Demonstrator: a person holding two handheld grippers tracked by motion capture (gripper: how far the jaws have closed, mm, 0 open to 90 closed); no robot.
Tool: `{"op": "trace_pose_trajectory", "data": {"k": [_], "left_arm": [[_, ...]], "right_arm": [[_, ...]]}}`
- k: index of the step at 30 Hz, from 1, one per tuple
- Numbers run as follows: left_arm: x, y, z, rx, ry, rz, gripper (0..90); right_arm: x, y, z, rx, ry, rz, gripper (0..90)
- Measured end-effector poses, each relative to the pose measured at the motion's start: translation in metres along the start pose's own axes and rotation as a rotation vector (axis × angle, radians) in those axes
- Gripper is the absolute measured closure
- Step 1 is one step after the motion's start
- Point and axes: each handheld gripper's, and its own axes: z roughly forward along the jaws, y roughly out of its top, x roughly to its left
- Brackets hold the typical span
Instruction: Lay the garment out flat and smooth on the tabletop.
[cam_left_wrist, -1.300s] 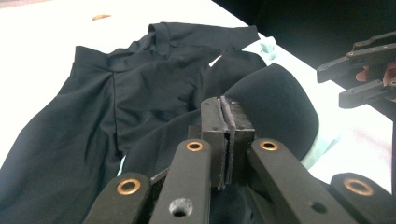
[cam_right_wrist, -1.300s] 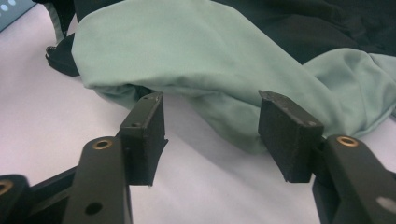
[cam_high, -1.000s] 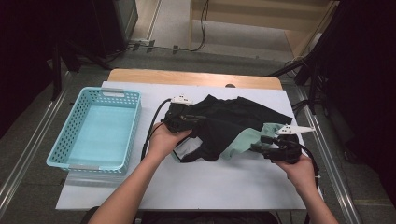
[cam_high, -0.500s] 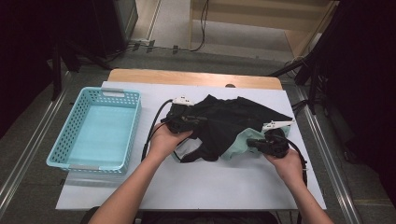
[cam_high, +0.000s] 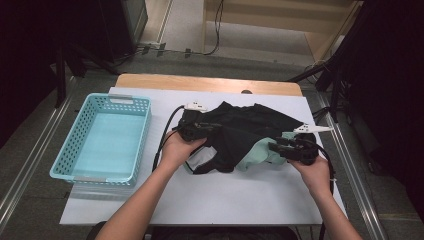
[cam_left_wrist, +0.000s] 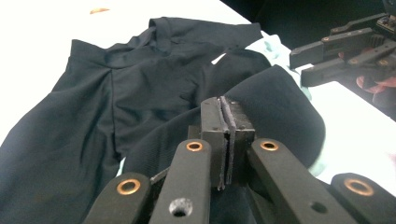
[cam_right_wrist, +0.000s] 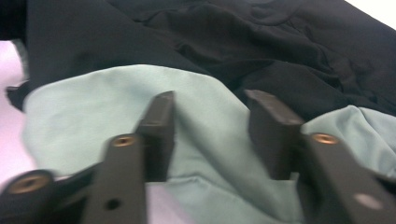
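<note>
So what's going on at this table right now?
A person is handling a black garment with a mint green lining on the white table, a gripper in each hand. The left gripper is shut, seemingly pinching a fold of the black fabric. The right gripper has just been opening; its jaws stand apart over the green fabric without pressing it. A light blue basket sits empty to the left.

Nothing here can be read: no word, label, brand mark, number or sign stands on anything lying on the worktop, nor on anything around it.
</note>
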Motion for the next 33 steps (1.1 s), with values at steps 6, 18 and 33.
{"op": "trace_pose_trajectory", "data": {"k": [6,18,33], "left_arm": [[0.01,-0.002,0.01,0.016,0.013,-0.022,89.6],[0.023,0.004,0.014,0.013,0.019,-0.047,89.7],[0.042,0.0,0.037,0.086,0.038,-0.075,82.8]], "right_arm": [[-0.003,0.002,0.024,0.065,0.017,0.008,52.6],[0.001,0.015,0.039,0.181,0.009,-0.012,87.3],[-0.009,0.019,0.045,0.108,-0.073,0.03,84.1]]}}
